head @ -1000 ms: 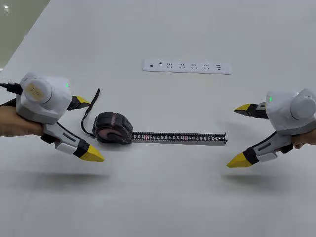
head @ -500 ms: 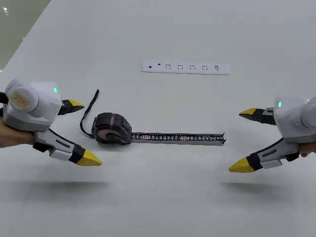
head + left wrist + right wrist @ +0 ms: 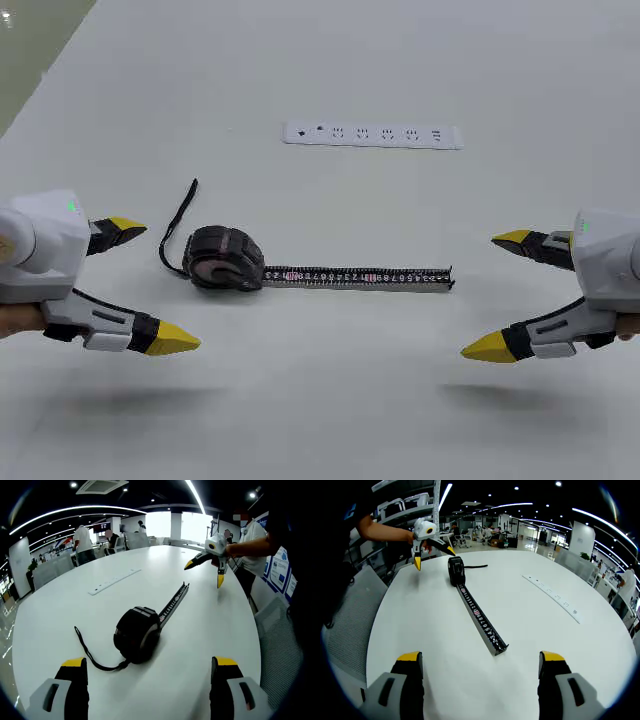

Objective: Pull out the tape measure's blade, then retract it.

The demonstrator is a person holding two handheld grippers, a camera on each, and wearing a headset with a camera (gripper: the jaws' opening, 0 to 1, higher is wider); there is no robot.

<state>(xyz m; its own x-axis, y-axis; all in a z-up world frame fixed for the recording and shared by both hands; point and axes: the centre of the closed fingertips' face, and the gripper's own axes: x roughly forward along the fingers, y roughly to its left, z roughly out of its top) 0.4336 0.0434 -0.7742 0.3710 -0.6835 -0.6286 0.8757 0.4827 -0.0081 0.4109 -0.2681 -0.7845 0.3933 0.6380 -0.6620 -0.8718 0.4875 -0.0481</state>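
A white power strip (image 3: 372, 134) lies flat in the upper middle of the head view on a white table (image 3: 320, 410), a grey mesh chair (image 3: 347, 630) at the right gripper view's left edge

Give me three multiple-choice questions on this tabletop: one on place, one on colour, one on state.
1. The power strip lies: A) beyond the tape measure; B) on top of it; C) in a gripper.
2. The gripper tips are: A) red; B) yellow; C) blue.
3. The blade is: A) fully retracted; B) gripped; C) pulled out, flat on the table.
Answers: 1 A, it sits farther up the table; 2 B, left gripper and right gripper both end in yellow; 3 C, its length lies free, both grippers open.
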